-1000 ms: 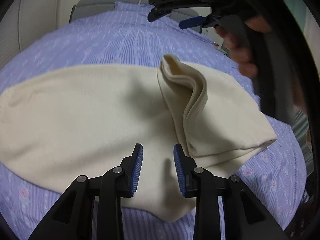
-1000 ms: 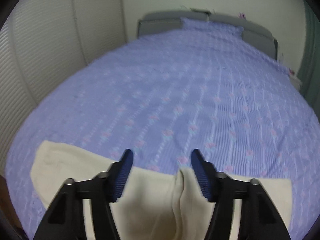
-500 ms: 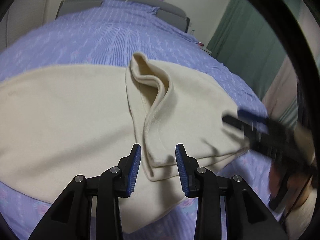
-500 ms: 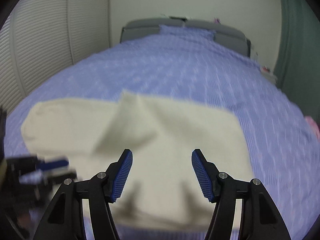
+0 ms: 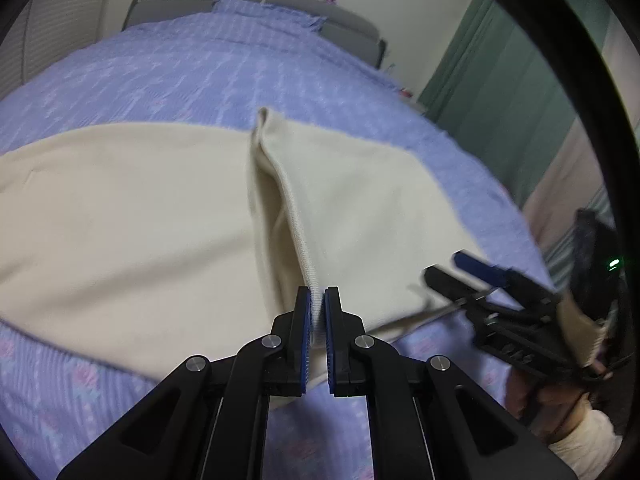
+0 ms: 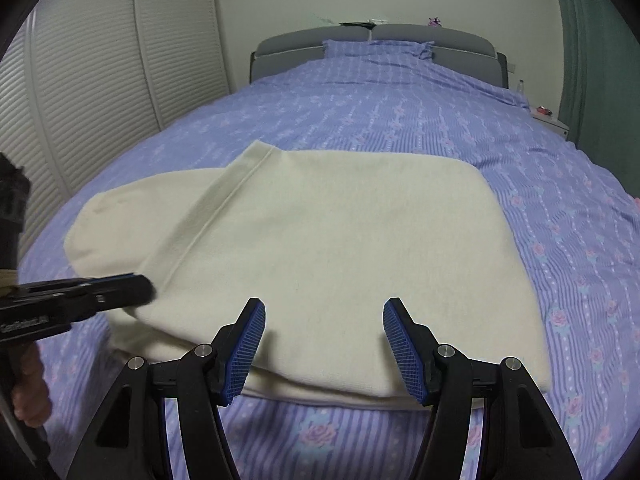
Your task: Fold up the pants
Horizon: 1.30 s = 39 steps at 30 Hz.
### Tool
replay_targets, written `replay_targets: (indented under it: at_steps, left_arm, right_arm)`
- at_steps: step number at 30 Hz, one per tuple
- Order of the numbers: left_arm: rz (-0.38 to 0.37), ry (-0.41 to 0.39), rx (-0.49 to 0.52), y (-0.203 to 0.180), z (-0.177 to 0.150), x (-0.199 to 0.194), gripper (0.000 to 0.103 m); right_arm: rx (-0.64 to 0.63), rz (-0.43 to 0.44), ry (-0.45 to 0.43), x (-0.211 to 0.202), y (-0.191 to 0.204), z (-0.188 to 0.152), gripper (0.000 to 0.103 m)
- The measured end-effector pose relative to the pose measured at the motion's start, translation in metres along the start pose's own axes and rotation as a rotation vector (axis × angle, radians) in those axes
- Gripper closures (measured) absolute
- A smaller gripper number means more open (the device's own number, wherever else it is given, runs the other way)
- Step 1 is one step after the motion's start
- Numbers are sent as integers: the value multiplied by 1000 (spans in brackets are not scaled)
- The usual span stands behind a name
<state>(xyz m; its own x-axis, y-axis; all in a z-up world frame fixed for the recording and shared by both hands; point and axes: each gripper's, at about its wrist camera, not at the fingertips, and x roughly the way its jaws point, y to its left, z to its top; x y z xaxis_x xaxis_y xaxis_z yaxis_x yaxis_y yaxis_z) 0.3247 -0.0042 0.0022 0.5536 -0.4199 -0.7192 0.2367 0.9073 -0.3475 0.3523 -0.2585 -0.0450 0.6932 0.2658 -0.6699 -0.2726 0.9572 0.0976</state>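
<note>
Cream pants point(image 5: 140, 220) lie folded across the purple bedspread, with one layer turned over the other along a ribbed edge point(image 5: 300, 240). My left gripper point(image 5: 317, 300) is closing on the near end of that ribbed edge, and its blue pads press the cloth from both sides. The same gripper point(image 6: 136, 284) enters the right wrist view from the left, at the fold's near corner. My right gripper point(image 6: 324, 320) stands open just above the near edge of the pants point(image 6: 340, 232), with nothing between its fingers. In the left wrist view the right gripper point(image 5: 452, 268) hovers by the right corner.
The bedspread point(image 6: 400, 120) runs back to a grey headboard point(image 6: 400, 36). Louvred white doors point(image 6: 100, 80) line the left side. A green curtain point(image 6: 592, 40) and a small nightstand point(image 6: 552, 120) stand at the right. A hand point(image 6: 28, 392) grips the left tool.
The left jaws shut on the ribbed edge they had stood open in front of. The right gripper swung from over the far side down to the near right edge of the pants.
</note>
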Motion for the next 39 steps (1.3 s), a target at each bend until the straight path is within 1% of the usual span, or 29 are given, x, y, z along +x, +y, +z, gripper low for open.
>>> replay_targets:
  at_steps: [1, 2, 3, 4, 5, 6, 7, 8, 9, 12, 16, 19, 20, 21, 22, 23, 24, 25, 26, 28, 30, 32, 33, 34, 36, 37, 38, 39]
  left_arm:
    - [14, 18, -12, 4, -1, 6, 94]
    - [39, 51, -28, 11, -2, 15, 92]
    - [44, 72, -44, 16, -3, 20, 89]
    - [43, 80, -61, 19, -4, 21, 83]
    - [40, 69, -79, 22, -4, 17, 78]
    - [43, 55, -90, 24, -3, 12, 66]
    - [47, 39, -99, 26, -2, 8, 57]
    - [46, 21, -111, 28, 0, 4, 54]
    - [34, 16, -122, 30, 3, 2, 54]
    - [-26, 38, -150, 31, 12, 13, 54]
    - [-92, 104, -212, 26, 18, 40, 54]
    - [-107, 118, -255, 31, 13, 48, 54]
    - [-106, 120, -262, 26, 12, 55, 54]
    - [-110, 123, -268, 30, 9, 52, 54]
    - [-114, 127, -273, 30, 8, 54, 64]
    - [-115, 138, -274, 28, 7, 56, 84]
    - [-124, 147, -275, 31, 5, 54, 85]
    - [-134, 140, -282, 35, 3, 48, 87]
    - [-156, 112, -286, 34, 1, 40, 88]
    - [-169, 81, -276, 28, -2, 29, 88]
    - [-167, 74, -273, 24, -4, 24, 88]
    - [-139, 96, -267, 25, -8, 31, 86]
    - [-106, 113, -252, 25, -9, 39, 85]
    - [-92, 124, -246, 25, -11, 46, 82]
    - [-91, 121, -234, 27, -11, 43, 79]
    - [-75, 114, -229, 27, -9, 40, 71]
    - [-31, 89, -210, 26, -8, 29, 62]
    - [1, 48, -185, 25, -7, 16, 58]
  right_arm:
    - [-1, 0, 9, 1, 0, -1, 40]
    - [-1, -2, 13, 2, 0, -3, 40]
    - [-3, -7, 18, 3, 0, -5, 40]
    - [-3, -12, 26, 4, -1, -6, 40]
    - [2, -17, 37, 5, -2, -9, 40]
    - [13, -14, 44, 4, -3, -11, 40]
    - [20, -12, 42, 1, -3, -14, 40]
    - [28, -10, 35, -2, -4, -16, 40]
    - [33, -14, 23, -5, -5, -17, 40]
    - [57, -48, -9, -12, -7, -18, 40]
    - [90, -41, -20, -14, -11, -18, 40]
    - [88, -41, -19, -15, -12, -20, 40]
    - [82, -45, -20, -15, -12, -21, 40]
    - [77, -54, -20, -14, -13, -21, 40]
    - [73, -58, -18, -12, -14, -22, 40]
    - [75, -60, -14, -11, -16, -22, 40]
    - [81, -60, -11, -9, -19, -23, 40]
    - [87, -60, -10, -9, -22, -23, 40]
    - [92, -61, -10, -8, -24, -24, 40]
    - [97, -67, -8, -8, -30, -25, 40]
    - [102, -75, -8, -10, -35, -27, 40]
    - [103, -81, -6, -13, -40, -29, 40]
    - [103, -86, -7, -14, -41, -30, 40]
    - [103, -92, -7, -15, -42, -31, 40]
    - [103, -109, -8, -20, -41, -30, 40]
    - [103, -112, -11, -22, -40, -30, 40]
    - [103, -110, -16, -27, -37, -30, 40]
    - [100, -105, -24, -32, -33, -29, 40]
